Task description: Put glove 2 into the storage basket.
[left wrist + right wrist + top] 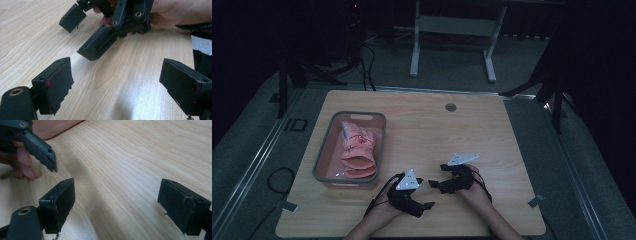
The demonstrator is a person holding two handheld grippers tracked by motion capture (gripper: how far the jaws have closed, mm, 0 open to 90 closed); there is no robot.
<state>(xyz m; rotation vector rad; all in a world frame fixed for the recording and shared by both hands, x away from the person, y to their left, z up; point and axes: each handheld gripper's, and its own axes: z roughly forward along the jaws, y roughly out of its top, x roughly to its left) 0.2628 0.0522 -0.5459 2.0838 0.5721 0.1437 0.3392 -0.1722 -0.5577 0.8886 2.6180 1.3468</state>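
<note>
Hovering low over the light wooden table [492,130], the left gripper [428,204] and right gripper [431,184] stood wide apart, empty; folded pink cloths [357,150] lay in the grey plastic basket [323,150] nearby

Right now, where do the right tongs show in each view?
High view: right tongs low centre, jaws pointing left.
Left gripper view: top centre, jaws open, pointing down-left.
Right gripper view: their own two jaws rise from the bottom corners, open, with nothing between them.
Shared landmark: the wooden table beneath them in every view.
</note>
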